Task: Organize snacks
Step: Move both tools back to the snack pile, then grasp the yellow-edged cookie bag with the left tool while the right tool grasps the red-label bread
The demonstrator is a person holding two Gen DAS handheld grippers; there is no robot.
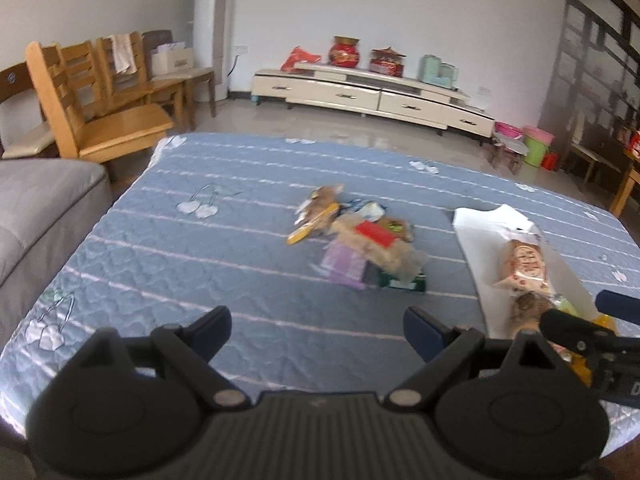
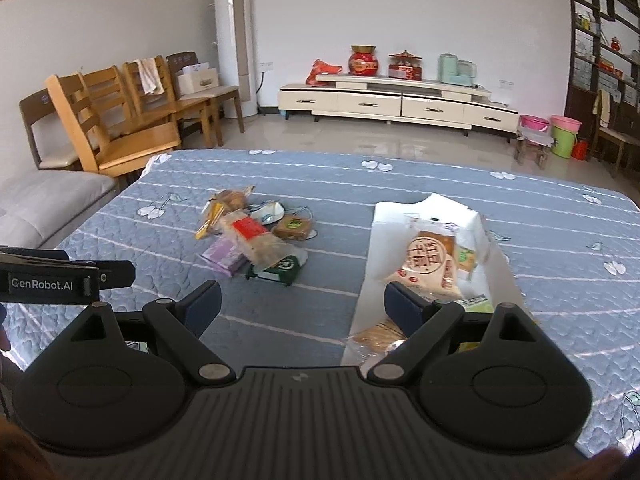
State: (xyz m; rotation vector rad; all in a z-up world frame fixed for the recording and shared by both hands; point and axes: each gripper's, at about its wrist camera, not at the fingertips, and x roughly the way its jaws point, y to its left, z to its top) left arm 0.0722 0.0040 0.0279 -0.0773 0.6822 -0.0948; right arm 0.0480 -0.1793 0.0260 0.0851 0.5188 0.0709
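Note:
A loose pile of packaged snacks lies in the middle of the blue quilted cover. To its right stands a white open box holding a big round-label pastry pack and smaller packs. My left gripper hovers open and empty over bare cover, short of the pile. In the right wrist view the pile is ahead to the left and the box with the pastry pack ahead to the right. My right gripper is open and empty, with its right finger over the box's near end.
A grey sofa borders the cover on the left, with wooden chairs behind it. Beyond the far edge are tiled floor, a cream TV cabinet and coloured buckets. Each gripper appears at the edge of the other's view: right, left.

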